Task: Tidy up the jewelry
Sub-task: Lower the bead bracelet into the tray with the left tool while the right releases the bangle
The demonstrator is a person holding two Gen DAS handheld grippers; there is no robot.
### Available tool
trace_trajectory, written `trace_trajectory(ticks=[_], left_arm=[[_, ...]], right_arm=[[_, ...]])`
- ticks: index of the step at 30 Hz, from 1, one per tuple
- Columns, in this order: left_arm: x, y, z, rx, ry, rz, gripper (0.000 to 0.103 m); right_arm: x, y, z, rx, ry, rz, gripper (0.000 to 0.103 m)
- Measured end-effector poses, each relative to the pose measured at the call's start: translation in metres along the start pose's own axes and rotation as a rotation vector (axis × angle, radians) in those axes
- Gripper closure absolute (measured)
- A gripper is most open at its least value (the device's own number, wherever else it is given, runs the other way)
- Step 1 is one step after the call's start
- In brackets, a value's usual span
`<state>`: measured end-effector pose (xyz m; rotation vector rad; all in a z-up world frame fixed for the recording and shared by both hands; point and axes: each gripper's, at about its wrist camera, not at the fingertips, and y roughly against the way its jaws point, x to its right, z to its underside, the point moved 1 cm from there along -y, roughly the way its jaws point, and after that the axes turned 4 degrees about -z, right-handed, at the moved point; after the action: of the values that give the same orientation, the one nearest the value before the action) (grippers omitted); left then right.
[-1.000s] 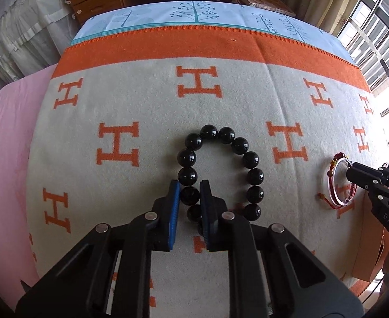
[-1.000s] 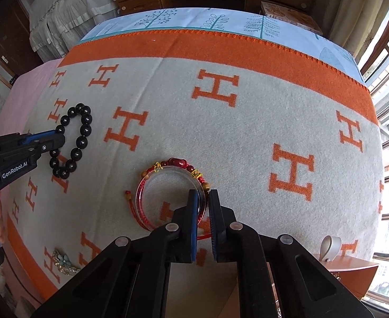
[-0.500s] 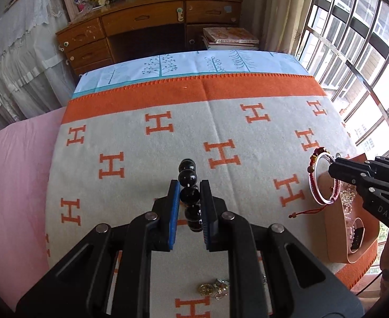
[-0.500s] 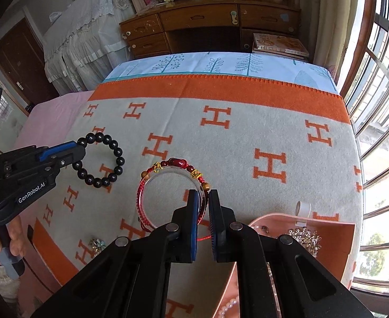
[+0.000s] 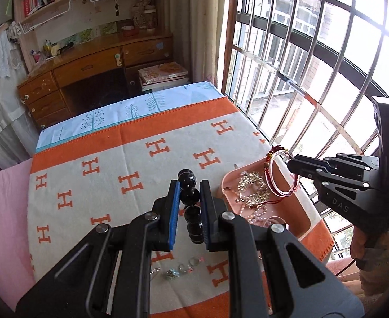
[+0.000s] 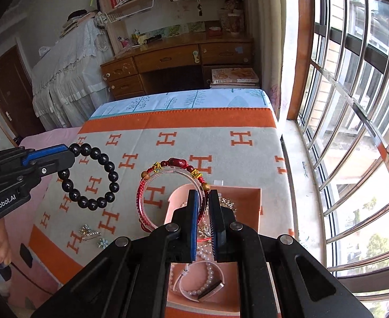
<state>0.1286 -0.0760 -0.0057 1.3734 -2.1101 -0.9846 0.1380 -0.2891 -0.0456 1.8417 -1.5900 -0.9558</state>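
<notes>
You carry two bracelets at once, so bring each one fully over the pink tray (image 6: 250, 196) before you let it go, and lower it close to the pieces inside so it does not bounce out on the blanket (image 6: 221, 148). Start with your left side: the left gripper (image 5: 189, 201) must travel further, because the tray lies to its right, near the window; move it sideways with the wrist steady, so the beads do not swing. Its jaws are nearly together and pinch the black bead bracelet (image 6: 91, 177) by one bead, and the rest of the loop hangs free in the air above the blanket. Then your right side: the right gripper (image 6: 203, 212) is already above the near part of the tray, so I judge it can release first. Its jaws are pressed almost fully together on the rim of the clear bangle (image 6: 168, 198), which has a red cord and beads wound on it; the bangle is lifted, partly over the tray edge. Some small pieces (image 6: 89, 232) lie on the blanket near you.
</notes>
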Motion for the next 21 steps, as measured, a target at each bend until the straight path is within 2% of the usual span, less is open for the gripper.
trace_trajectory(ticks=[3, 9, 15, 21], left_arm=[[0.033, 0.001, -0.003, -0.003, -0.035, 0.046, 0.091], [0.086, -0.019, -0.002, -0.049, -0.087, 0.112, 0.091], [0.112, -0.060, 0.017, -0.150, -0.111, 0.155, 0.090], [0.131, -0.089, 0.045, -0.184, -0.217, 0.089, 0.090]], right_arm=[[0.023, 0.019, 0.012, 0.028, -0.031, 0.046, 0.095], [0.064, 0.035, 0.046, 0.020, -0.090, 0.066, 0.095], [0.082, 0.031, 0.075, -0.005, -0.098, 0.084, 0.095], [0.084, 0.018, 0.085, -0.021, -0.083, 0.082, 0.095]])
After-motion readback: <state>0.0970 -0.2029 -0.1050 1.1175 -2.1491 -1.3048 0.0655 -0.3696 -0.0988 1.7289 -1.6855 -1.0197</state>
